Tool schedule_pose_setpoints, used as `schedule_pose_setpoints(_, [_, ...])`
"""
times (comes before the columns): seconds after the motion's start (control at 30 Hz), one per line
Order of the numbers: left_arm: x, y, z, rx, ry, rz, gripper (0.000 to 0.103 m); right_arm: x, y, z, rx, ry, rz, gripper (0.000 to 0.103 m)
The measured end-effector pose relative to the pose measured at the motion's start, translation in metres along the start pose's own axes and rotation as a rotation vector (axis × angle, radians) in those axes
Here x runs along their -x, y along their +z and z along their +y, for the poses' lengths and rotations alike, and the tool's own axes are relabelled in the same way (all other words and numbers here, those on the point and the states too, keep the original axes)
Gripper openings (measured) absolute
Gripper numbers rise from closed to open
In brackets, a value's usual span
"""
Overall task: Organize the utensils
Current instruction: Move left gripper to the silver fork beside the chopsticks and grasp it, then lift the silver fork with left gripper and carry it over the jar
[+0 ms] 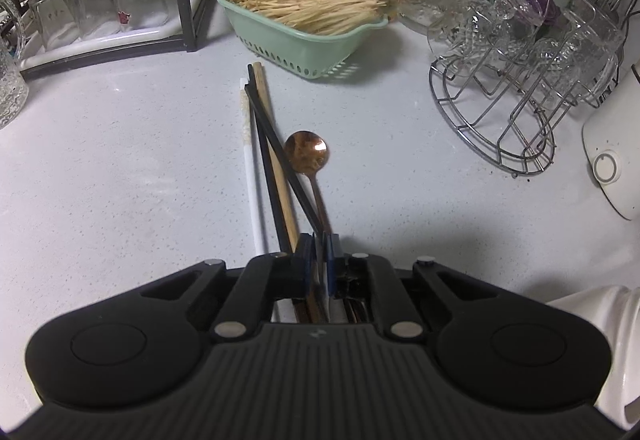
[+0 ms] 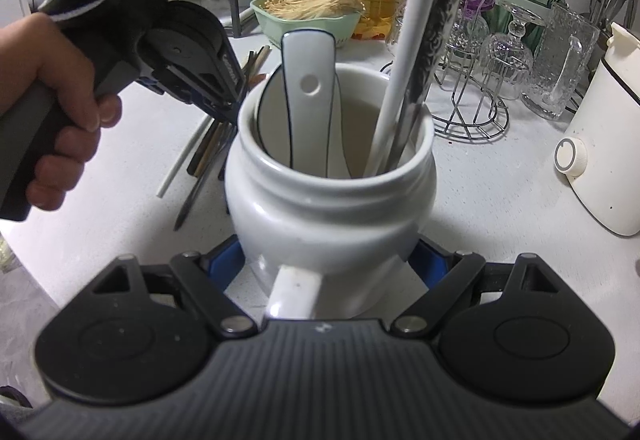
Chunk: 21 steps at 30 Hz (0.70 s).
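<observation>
The left gripper [image 1: 320,240] is clenching the copper spoon [image 1: 307,154], bowl pointing away along the bench [image 1: 120,180]; the right gripper [image 2: 328,260] is grasping the white jar [image 2: 328,200].

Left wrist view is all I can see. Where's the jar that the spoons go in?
Observer: The white jar is right in front of the right wrist camera, gripped low down by the right gripper.
Operator: Is my copper spoon close to it?
Observer: Yes. The left gripper that holds it hangs just left of the jar's rim.
</observation>
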<state>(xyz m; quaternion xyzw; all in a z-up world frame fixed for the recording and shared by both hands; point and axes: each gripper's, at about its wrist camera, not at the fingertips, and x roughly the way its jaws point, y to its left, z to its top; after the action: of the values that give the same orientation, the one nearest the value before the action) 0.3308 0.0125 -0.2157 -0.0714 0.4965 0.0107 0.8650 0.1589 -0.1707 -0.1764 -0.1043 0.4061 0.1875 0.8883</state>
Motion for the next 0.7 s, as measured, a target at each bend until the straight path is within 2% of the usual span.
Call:
schedule_pose_setpoints(0.4, [0.045, 0.000, -0.002, 0.014, -0.012, -0.052, 0.008, -0.002, 0.001, 0.001, 0.016, 0.002, -0.006, 0.090])
schedule_pose_setpoints(0.7, [0.083, -0.015, 0.006, 0.034, -0.032, -0.075, 0.007, -0.010, 0.010, 0.012, 0.005, -0.007, -0.009, 0.090])
